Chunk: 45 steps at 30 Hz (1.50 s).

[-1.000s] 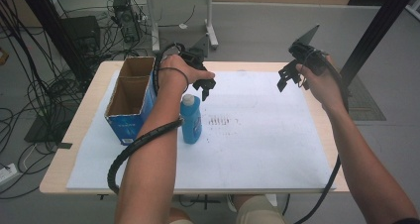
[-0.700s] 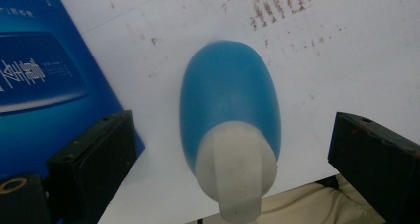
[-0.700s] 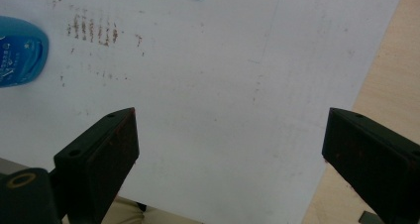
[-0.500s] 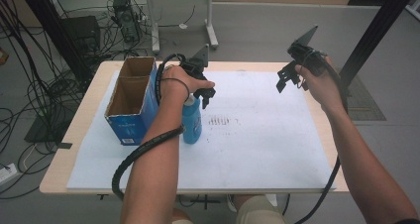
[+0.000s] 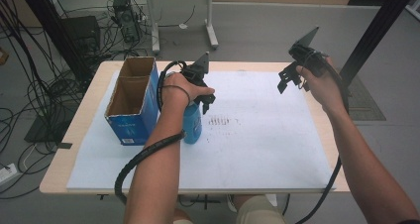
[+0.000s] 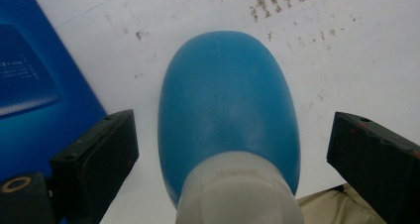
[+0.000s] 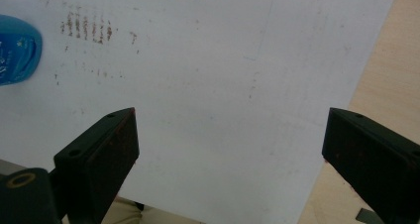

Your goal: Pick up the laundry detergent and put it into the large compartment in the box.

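left claw point(image 5: 205, 96) is hovering spread over the white cap of the blue bottle point(image 5: 192, 125), jaws either side, not touching | bottle is standing upright on the white sheet point(image 5: 257, 149) of the worktop, just beside the blue cardboard box point(image 5: 132, 102) | right claw point(image 5: 289, 80) is hanging spread above the sheet's far right, pinching nothing

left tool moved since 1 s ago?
Yes. In the high view the left tool has come down and toward the person against the cardboard box, now straddling the blue bottle, jaws open.
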Tool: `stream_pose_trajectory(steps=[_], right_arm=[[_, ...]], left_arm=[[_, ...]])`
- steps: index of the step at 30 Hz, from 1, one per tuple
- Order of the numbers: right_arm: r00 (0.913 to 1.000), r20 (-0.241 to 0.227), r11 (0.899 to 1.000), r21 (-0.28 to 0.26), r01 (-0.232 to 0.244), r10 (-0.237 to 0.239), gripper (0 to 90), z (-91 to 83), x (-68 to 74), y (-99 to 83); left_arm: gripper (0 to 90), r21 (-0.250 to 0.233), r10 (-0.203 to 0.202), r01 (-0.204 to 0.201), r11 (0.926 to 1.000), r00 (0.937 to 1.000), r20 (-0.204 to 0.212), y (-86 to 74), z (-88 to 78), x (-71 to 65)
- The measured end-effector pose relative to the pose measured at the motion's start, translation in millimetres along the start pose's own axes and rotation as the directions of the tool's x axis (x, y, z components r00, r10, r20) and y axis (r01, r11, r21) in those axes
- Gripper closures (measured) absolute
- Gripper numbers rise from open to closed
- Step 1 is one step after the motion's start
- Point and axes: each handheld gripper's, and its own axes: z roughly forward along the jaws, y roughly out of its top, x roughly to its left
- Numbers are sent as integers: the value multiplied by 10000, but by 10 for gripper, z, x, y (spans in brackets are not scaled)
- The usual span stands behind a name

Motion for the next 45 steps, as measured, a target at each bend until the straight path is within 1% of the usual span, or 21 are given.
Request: stream_pose_trajectory(steps=[6,17,23,29,45], right_arm=[[10000,-24,10000,-2,-17,17,75,13,-1,-1],[10000,1,10000,15,5,-5,76,31,15,-3],[10000,8,10000,14,33,-33,75,31,19,-8],[10000,-3,10000,18,45,-45,75,31,22,-7],[10000,-44,10000,28,57,-57,75,51,11,-2]], left_arm=[[60,75,40,-40,10000,10000,-84,10,51,-9],[62,51,71,-70,10000,9999,-142,-11,99,-26],[65,-7,94,-94,10000,9999,-138,-18,101,-28],[66,1,245,-245,9997,9995,-181,-10,97,-38],[72,-93,279,-281,9996,9992,-297,-35,86,-58]])
